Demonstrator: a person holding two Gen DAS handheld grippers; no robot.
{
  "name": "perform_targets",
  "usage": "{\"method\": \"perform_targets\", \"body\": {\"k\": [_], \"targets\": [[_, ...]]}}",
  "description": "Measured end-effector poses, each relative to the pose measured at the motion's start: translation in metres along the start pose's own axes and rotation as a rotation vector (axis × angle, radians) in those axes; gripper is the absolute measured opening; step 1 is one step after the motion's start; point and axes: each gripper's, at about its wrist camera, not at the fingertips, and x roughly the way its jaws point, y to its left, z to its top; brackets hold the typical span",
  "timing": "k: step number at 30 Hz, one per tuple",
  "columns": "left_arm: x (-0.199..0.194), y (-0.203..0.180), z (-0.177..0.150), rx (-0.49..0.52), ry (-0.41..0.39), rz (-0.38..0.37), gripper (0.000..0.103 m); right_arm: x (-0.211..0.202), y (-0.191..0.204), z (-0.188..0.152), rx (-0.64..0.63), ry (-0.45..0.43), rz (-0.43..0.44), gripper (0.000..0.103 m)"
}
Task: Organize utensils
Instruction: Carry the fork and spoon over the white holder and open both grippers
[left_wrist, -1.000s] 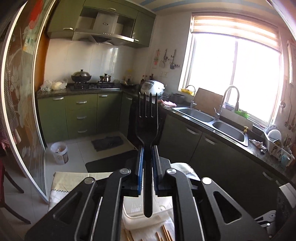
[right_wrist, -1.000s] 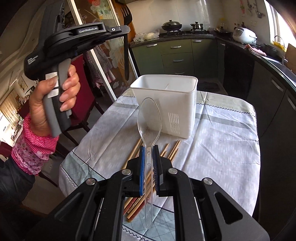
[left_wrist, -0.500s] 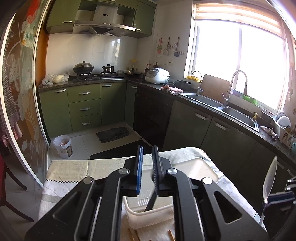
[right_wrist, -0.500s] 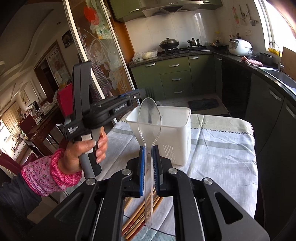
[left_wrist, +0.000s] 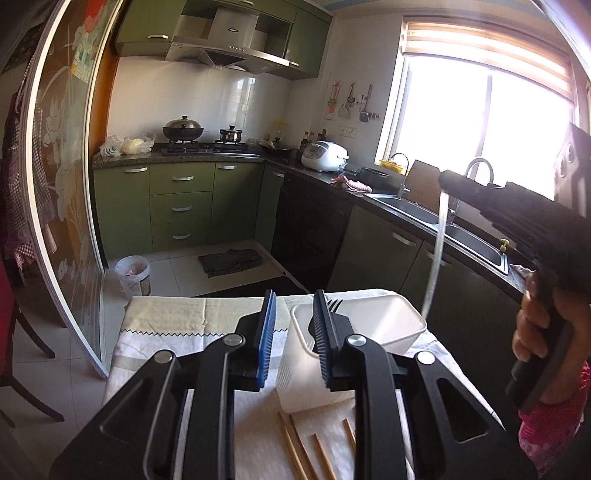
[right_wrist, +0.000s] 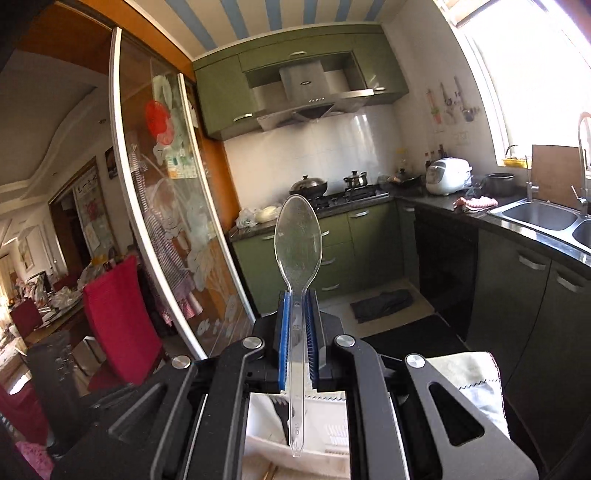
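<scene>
My left gripper is open and empty above the near left corner of the white utensil bin. The black fork stands in that bin with its tines up. My right gripper is shut on the clear plastic spoon, bowl up. In the left wrist view that spoon hangs with its handle tip over the bin's right rim. The bin also shows under my right gripper. Several wooden chopsticks lie on the cloth in front of the bin.
The bin stands on a cloth-covered table. Green kitchen cabinets, a stove with pots and a sink are beyond it. A glass sliding door is at the left. A red chair stands beside the table.
My left gripper let the black fork go into the bin and opened. My right gripper rose and carried the clear spoon over the bin.
</scene>
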Motion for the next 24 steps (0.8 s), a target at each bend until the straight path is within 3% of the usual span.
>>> {"method": "perform_targets", "body": {"k": [3,6,15,18,21,24], "targets": [[-0.014,0.004,-0.007,-0.002,0.011,0.005,0.022,0.023,-0.002,-0.014,-0.042,0.0,-0.06,0.009],[-0.022,0.008,-0.014,-0.003,0.029,0.008,0.025,0.037,-0.01,-0.035,-0.029,0.058,-0.048,0.01],[-0.02,-0.001,-0.034,0.018,0.103,0.01,0.025,0.033,-0.014,-0.079,-0.072,0.094,-0.064,0.011],[-0.016,-0.006,-0.041,0.026,0.147,0.016,0.025,0.03,-0.015,-0.087,-0.084,0.11,-0.075,0.016],[-0.01,-0.011,-0.049,0.026,0.216,0.018,0.027,0.024,-0.016,-0.092,-0.092,0.115,-0.076,0.036],[0.002,-0.014,-0.062,0.017,0.304,0.021,0.031,0.009,-0.017,-0.091,-0.09,0.095,-0.078,0.037]]}}
